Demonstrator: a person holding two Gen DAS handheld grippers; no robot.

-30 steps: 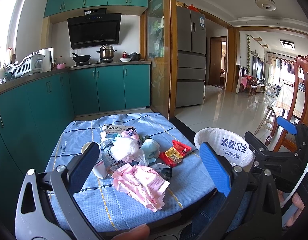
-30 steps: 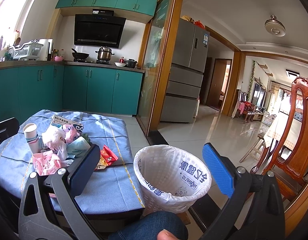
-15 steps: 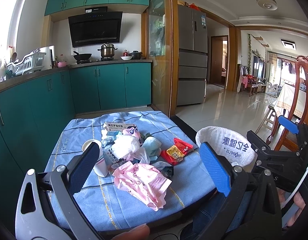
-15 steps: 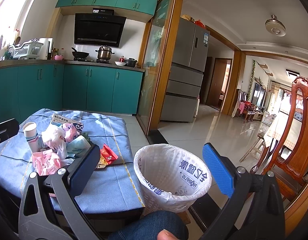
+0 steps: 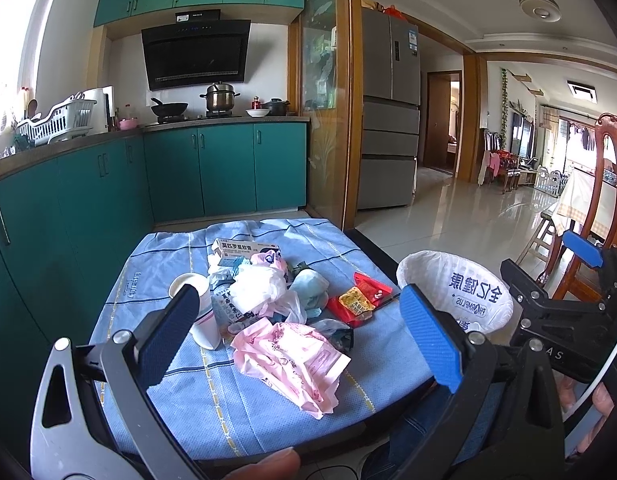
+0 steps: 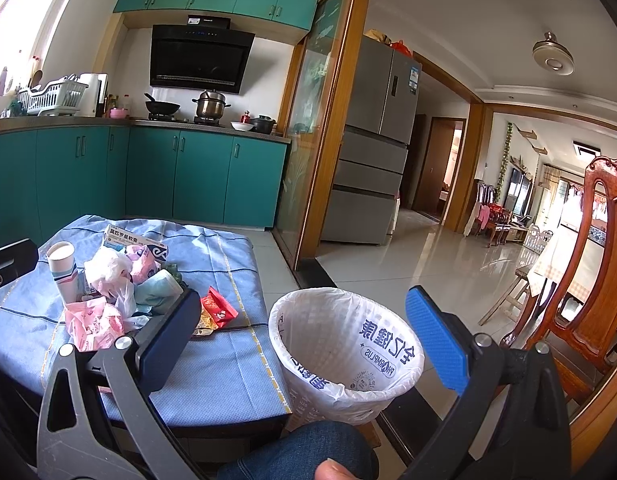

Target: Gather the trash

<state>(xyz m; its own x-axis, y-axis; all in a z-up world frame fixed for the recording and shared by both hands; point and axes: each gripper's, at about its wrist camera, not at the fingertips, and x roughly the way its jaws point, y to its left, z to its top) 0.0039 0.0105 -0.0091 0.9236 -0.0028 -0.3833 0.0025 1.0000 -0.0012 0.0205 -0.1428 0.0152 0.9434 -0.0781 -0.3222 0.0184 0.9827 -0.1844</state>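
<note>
A heap of trash lies on a low table with a blue cloth (image 5: 244,412): a pink plastic bag (image 5: 292,360), a paper cup (image 5: 200,312), a white crumpled bag (image 5: 256,288), a medicine box (image 5: 244,249) and red snack wrappers (image 5: 360,298). A white-lined trash bin (image 6: 344,344) stands right of the table, also in the left wrist view (image 5: 468,292). My left gripper (image 5: 296,332) is open and empty above the near side of the heap. My right gripper (image 6: 304,336) is open and empty above the bin.
Teal kitchen cabinets (image 5: 224,168) run behind and left of the table. A wooden chair (image 6: 588,280) stands at the right. A fridge (image 6: 372,144) and tiled floor (image 6: 408,264) lie beyond the bin. The person's knee (image 6: 308,456) is below the bin.
Both views have shifted only slightly; the left gripper has edged a little toward the heap. Both grippers stay open and empty.
</note>
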